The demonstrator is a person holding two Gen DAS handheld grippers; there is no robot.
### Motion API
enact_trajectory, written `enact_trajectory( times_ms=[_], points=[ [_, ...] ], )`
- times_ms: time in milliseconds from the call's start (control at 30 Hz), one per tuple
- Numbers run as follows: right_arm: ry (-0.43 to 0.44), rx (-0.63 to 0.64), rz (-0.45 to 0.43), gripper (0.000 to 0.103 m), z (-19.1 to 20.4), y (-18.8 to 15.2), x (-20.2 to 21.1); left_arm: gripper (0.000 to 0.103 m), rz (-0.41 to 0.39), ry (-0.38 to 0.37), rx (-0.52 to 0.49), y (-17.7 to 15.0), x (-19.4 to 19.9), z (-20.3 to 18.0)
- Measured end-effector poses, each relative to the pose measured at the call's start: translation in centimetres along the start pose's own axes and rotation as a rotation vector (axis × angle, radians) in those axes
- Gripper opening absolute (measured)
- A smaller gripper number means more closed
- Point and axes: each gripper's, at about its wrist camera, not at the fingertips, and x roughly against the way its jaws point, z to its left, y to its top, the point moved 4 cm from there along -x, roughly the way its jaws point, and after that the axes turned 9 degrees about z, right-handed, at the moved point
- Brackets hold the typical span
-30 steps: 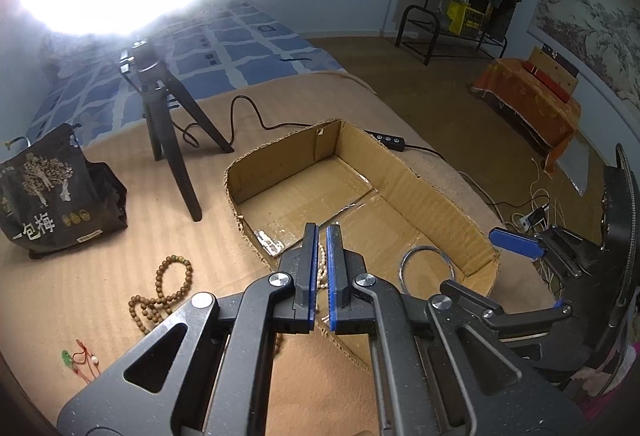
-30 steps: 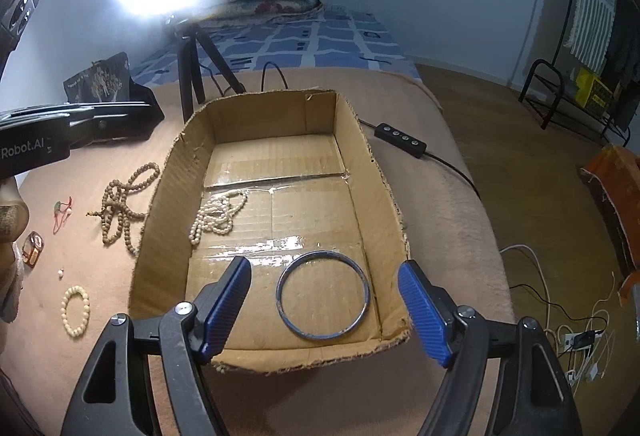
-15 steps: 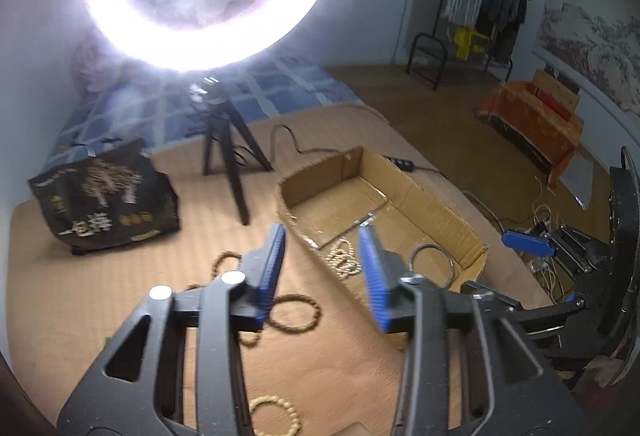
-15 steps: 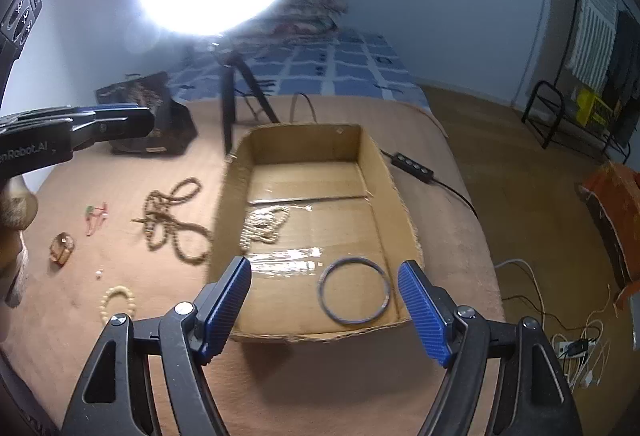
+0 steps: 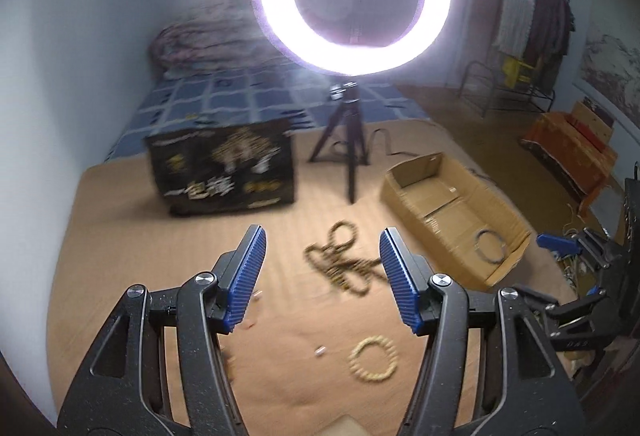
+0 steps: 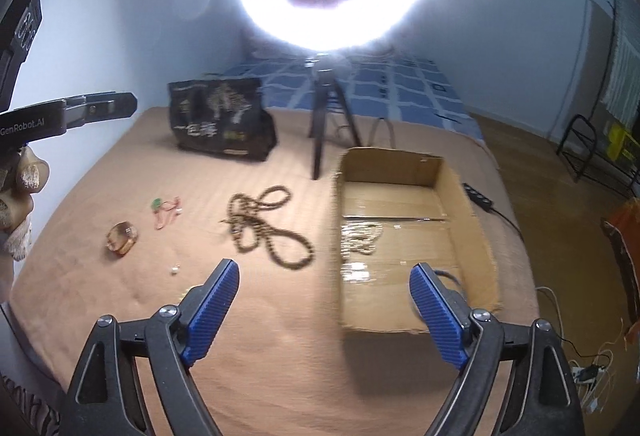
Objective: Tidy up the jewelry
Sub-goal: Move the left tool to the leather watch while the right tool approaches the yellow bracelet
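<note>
A shallow cardboard box (image 6: 468, 208) lies on the tan bed cover and holds a pale bead necklace (image 6: 362, 236) and a dark bangle (image 5: 489, 245). A long brown bead necklace (image 6: 264, 224) lies left of the box; it also shows in the left wrist view (image 5: 340, 260). A small cream bead bracelet (image 5: 374, 358), an amber bracelet (image 6: 122, 238), a red cord with green charm (image 6: 166, 210) and a tiny bead (image 6: 174, 270) lie loose on the cover. My left gripper (image 5: 322, 276) is open and empty above the cover. My right gripper (image 6: 324, 312) is open and empty near the box's front left.
A ring light on a black tripod (image 6: 324, 124) stands behind the box. A black printed bag (image 6: 220, 120) sits at the back left. A cable with a remote (image 6: 478, 198) runs off the right edge. The bed's right edge drops to the floor.
My left gripper opened, let the pale necklace fall in the box, and swung left over the loose jewelry. My right gripper drew back and left, still open.
</note>
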Motion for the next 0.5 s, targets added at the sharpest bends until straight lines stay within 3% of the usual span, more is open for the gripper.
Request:
enact_trajectory(
  times_ms=[233, 500],
  points=[
    [0.03, 0.059, 0.025, 0.094, 3.9, -1.1, -1.5, 0.061, 0.058, 0.052, 0.055, -5.1, 0.3, 5.6],
    [0.05, 0.089, 0.089, 0.094, 6.5, -2.5, -4.3, 0.061, 0.143, 0.09, 0.128, -9.9, -2.3, 10.7]
  ],
)
